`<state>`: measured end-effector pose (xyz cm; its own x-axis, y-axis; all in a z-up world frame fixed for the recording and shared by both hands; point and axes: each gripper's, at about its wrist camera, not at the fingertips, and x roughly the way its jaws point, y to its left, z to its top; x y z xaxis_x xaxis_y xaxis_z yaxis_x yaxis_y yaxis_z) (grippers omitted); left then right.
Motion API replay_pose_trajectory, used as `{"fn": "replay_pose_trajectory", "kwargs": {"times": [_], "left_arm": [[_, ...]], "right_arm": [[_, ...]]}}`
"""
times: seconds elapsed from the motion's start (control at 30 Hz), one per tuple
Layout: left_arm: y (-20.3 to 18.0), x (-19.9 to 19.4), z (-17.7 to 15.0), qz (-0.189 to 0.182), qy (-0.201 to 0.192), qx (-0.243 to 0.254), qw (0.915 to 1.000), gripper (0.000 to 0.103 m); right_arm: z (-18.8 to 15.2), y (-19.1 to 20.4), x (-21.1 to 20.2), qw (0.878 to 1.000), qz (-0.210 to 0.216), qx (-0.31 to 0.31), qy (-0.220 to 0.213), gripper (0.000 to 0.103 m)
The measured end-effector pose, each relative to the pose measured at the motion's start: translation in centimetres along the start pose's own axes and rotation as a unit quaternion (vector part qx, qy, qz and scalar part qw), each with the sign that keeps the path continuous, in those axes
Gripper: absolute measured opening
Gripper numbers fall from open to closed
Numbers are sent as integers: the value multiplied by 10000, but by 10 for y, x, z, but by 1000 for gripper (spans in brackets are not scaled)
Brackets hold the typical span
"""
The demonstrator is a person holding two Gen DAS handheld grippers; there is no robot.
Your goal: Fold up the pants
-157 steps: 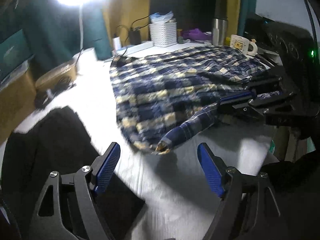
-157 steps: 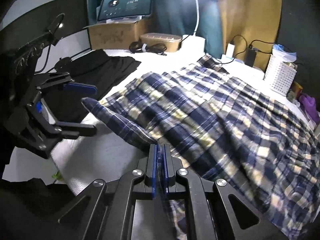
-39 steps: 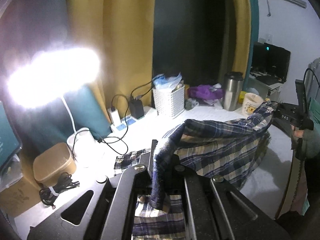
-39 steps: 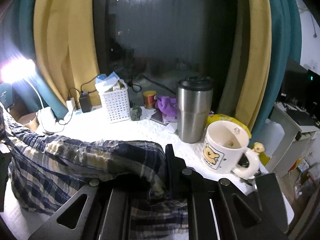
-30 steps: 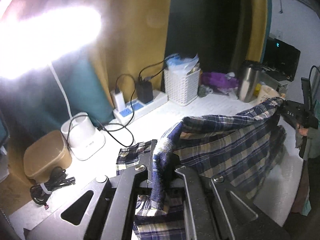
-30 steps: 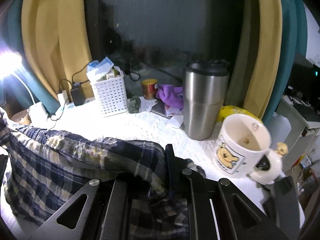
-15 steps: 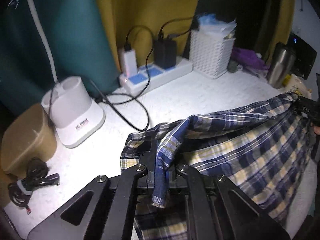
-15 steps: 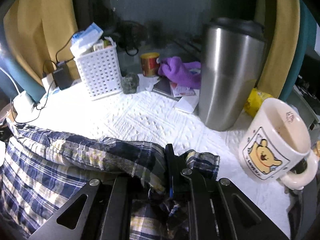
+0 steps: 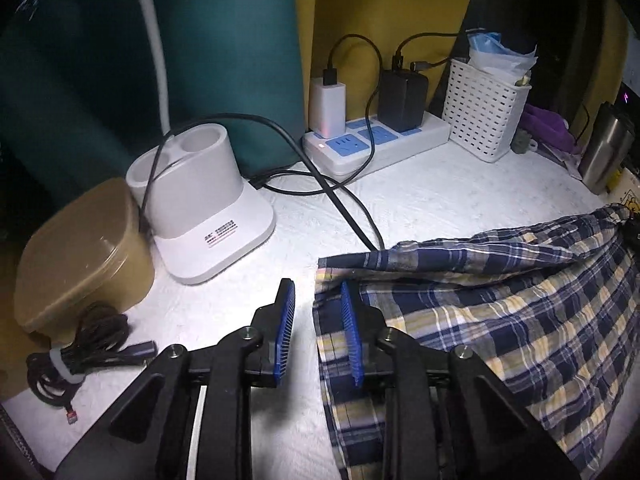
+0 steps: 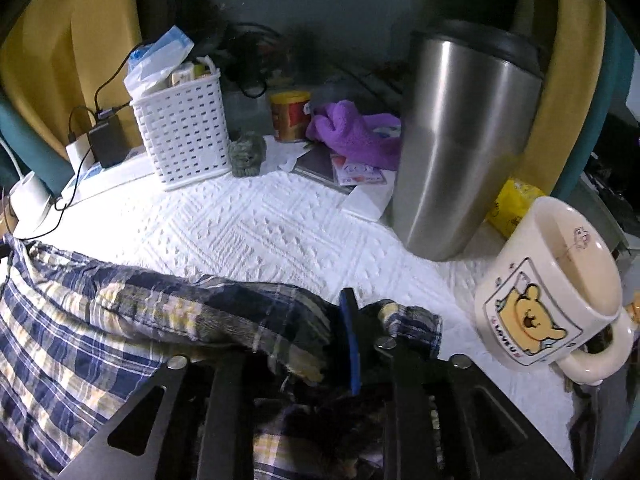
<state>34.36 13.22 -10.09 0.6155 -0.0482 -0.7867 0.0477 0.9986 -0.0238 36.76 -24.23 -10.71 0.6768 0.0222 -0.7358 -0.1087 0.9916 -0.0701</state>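
The blue and yellow plaid pants (image 9: pixel 480 320) lie folded over on the white table cover (image 9: pixel 440 200). My left gripper (image 9: pixel 318 320) stands at the fold's left corner, its jaws opening. The cloth's edge lies loose between the blue pads (image 9: pixel 285 328), and neither pad presses on it. In the right wrist view the pants (image 10: pixel 100 320) stretch away to the left. My right gripper (image 10: pixel 308 336) is at their right corner, jaws opening too. A bunch of cloth still lies between them and hides the left pad. The right pad (image 10: pixel 352 340) is bare.
At the back stand a white lamp base (image 9: pixel 200 208), a power strip (image 9: pixel 376 140) with chargers and cables, and a white basket (image 10: pixel 184 128). A steel tumbler (image 10: pixel 460 140) and a bear mug (image 10: pixel 548 296) stand close to my right gripper. A brown box (image 9: pixel 80 248) and a cable bundle (image 9: pixel 80 344) are on the left.
Both grippers came down to the table with the pants' edge held up and shut in their jaws. Both sets of jaws have parted, and the cloth has dropped flat by the left gripper.
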Motion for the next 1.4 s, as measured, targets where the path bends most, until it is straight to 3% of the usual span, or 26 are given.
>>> {"fn": "replay_pose_trajectory", "kwargs": {"times": [0.03,0.07,0.1,0.17,0.63,0.87,1.07,1.13,1.2,1.33,1.4], "left_arm": [[1,-3,-2,-20,5,-11,10000,38],[1,-6,-4,-34,10,-25,10000,51],[0,-11,-7,-40,-2,-51,10000,55],[0,-19,-14,-53,-7,-100,9999,55],[-10,-73,-73,-131,80,-428,9990,60],[-21,-91,-106,-234,164,-417,9987,60],[-32,-96,-128,-383,233,-334,9984,60],[-32,-96,-135,-461,270,-377,9979,60],[-31,-95,-139,-542,306,-436,9971,60],[-29,-91,-147,-708,347,-510,9956,60],[-28,-91,-150,-832,314,-542,9946,60]], "right_arm": [[0,-1,-2,10000,-30,1,-13,37],[1,-2,-5,10000,-79,-7,-45,54],[2,-4,-10,9999,-79,-15,-96,78],[1,-7,-18,9997,-144,5,-175,102],[-31,-7,-85,9992,46,133,-368,103],[-61,48,-105,9976,643,-121,-208,103],[-99,131,-116,9853,1525,-764,37,102],[-110,159,-121,9788,1781,-1010,85,98],[-117,183,-125,9720,2014,-1204,131,86],[-122,214,-133,9619,2303,-1468,88,79],[-123,228,-135,9550,2457,-1660,60,68]]}}
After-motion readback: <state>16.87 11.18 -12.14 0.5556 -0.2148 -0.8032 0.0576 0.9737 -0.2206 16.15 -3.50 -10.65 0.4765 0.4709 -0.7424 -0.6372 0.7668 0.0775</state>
